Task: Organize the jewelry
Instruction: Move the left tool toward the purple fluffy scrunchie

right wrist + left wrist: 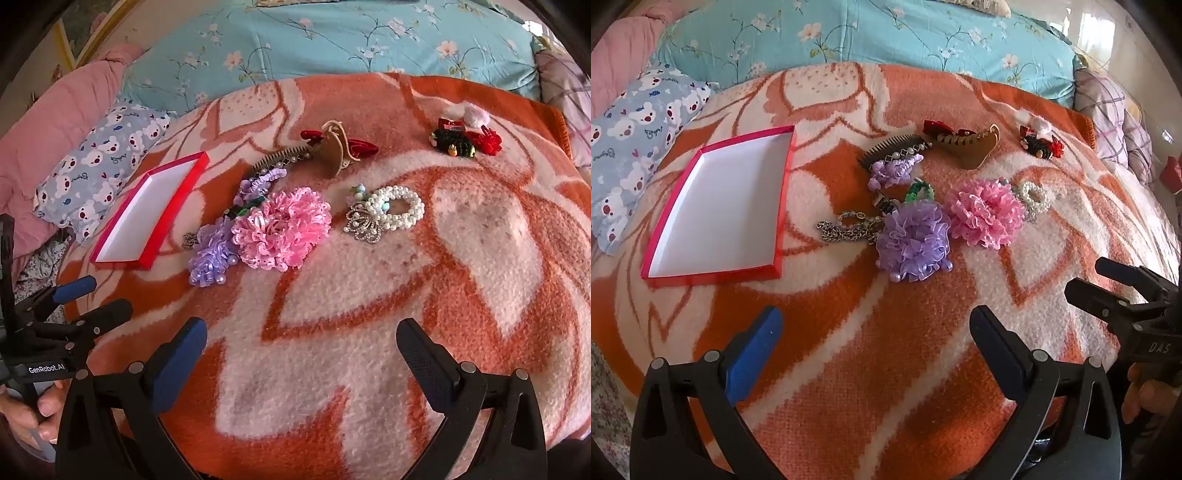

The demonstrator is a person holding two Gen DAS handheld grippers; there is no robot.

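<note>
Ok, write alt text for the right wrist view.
Hair accessories and jewelry lie scattered on an orange-and-white blanket: a pink ruffled flower, a purple one, a pearl bracelet. An empty red box sits left; the open right hand-held gripper hovers in front.

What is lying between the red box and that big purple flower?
A tangled metal chain lies on the orange blanket between the red box and the purple flower, clearest in the left wrist view.

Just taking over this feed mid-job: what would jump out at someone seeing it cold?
A frilly pink fabric flower and a lilac ruffled one sit mid-blanket amid piled hair accessories. Left of them lies an empty, white-lined red shallow box. Both the left gripper and right gripper hover open over the orange-and-white blanket, holding nothing.
</note>
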